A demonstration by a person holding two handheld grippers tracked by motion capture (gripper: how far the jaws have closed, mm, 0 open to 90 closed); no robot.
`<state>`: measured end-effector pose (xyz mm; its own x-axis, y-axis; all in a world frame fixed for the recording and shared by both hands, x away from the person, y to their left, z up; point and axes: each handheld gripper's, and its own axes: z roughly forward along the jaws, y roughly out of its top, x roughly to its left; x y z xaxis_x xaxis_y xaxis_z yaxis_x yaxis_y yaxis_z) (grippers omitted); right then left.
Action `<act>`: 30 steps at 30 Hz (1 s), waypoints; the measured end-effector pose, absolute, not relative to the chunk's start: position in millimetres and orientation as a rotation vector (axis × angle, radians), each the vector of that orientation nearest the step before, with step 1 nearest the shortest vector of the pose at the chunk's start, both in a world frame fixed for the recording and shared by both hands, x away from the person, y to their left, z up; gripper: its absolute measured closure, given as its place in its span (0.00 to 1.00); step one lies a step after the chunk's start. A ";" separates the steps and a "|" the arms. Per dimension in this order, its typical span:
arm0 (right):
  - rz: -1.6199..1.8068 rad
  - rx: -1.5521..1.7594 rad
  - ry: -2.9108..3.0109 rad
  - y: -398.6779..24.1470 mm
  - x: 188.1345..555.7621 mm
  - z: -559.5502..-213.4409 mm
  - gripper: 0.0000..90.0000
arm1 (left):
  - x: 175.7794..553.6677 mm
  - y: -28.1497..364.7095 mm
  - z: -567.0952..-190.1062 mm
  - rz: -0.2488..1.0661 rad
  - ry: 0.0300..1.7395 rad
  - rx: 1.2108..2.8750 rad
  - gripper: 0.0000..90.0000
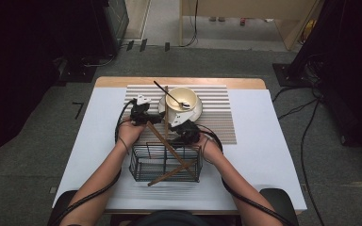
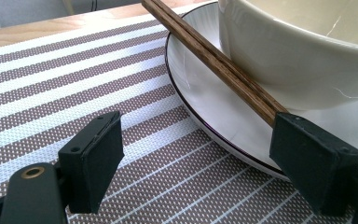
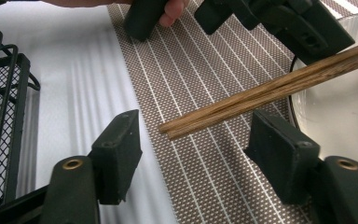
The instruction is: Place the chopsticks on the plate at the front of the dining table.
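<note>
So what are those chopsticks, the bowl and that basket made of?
The chopsticks look like dark brown wood with visible grain and a matte finish. The bowl seems to be glazed ceramic: cream, smooth, faintly shiny. The basket looks like black metal wire and mesh, probably coated.

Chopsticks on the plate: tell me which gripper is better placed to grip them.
Right, probably. The chopsticks end between the open jaws of the right gripper; the left gripper has them beside its gap.
</note>
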<state>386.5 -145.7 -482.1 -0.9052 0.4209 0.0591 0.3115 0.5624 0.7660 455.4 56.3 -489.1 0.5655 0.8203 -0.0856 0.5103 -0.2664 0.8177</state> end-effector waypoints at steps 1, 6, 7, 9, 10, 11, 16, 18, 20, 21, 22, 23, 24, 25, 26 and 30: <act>1.266 0.631 2.660 -146.1 386.6 -481.7 0.38 | 455.3 56.7 -488.7 0.455 1.073 1.934 0.20; 1.271 0.672 2.666 -150.3 388.1 -477.8 0.35 | 454.4 58.9 -484.4 0.452 1.070 1.933 0.20; 1.271 0.683 2.671 -151.3 388.4 -477.2 0.34 | 454.2 59.5 -483.7 0.456 1.069 1.933 0.20; 1.270 0.695 2.678 -153.1 388.8 -476.7 0.34 | 453.2 60.2 -482.6 0.470 1.065 1.935 0.20; 1.275 0.688 2.688 -153.9 388.3 -476.5 0.33 | 452.8 60.6 -482.1 0.472 1.063 1.938 0.20; 1.271 0.682 2.696 -154.4 388.0 -476.3 0.32 | 452.3 61.0 -481.5 0.474 1.060 1.943 0.20; 1.260 0.688 2.710 -156.7 386.3 -473.5 0.31 | 450.3 62.4 -477.3 0.472 1.054 1.942 0.20; 1.258 0.686 2.712 -157.0 385.8 -471.9 0.30 | 449.4 62.9 -475.6 0.458 1.055 1.942 0.20; 1.255 0.687 2.712 -157.1 384.7 -469.9 0.30 | 448.7 63.5 -474.1 0.448 1.051 1.950 0.20; 1.257 0.683 2.714 -157.3 384.4 -468.9 0.30 | 448.2 63.7 -473.3 0.445 1.051 1.951 0.20; 1.257 0.678 2.713 -157.6 384.0 -467.9 0.30 | 447.8 63.7 -472.7 0.437 1.052 1.951 0.20; 1.255 0.676 2.714 -158.0 383.7 -466.9 0.30 | 447.3 63.8 -472.1 0.435 1.052 1.953 0.20; 1.254 0.676 2.712 -158.5 383.3 -465.9 0.30 | 446.7 63.8 -471.5 0.434 1.052 1.954 0.20; 1.254 0.676 2.712 -159.2 383.1 -465.0 0.30 | 446.2 63.7 -471.0 0.424 1.051 1.957 0.20; 1.255 0.675 2.711 -159.9 383.0 -463.8 0.30 | 445.7 63.7 -470.6 0.413 1.050 1.963 0.20; 1.249 0.682 2.709 -163.1 382.7 -459.7 0.30 | 443.3 64.2 -468.6 0.396 1.047 1.977 0.20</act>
<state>382.7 -163.1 -459.7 -0.8974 0.4274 0.1095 0.3608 0.5679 0.7398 443.3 64.2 -468.6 0.6008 0.7928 -0.1027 0.5268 -0.2960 0.7968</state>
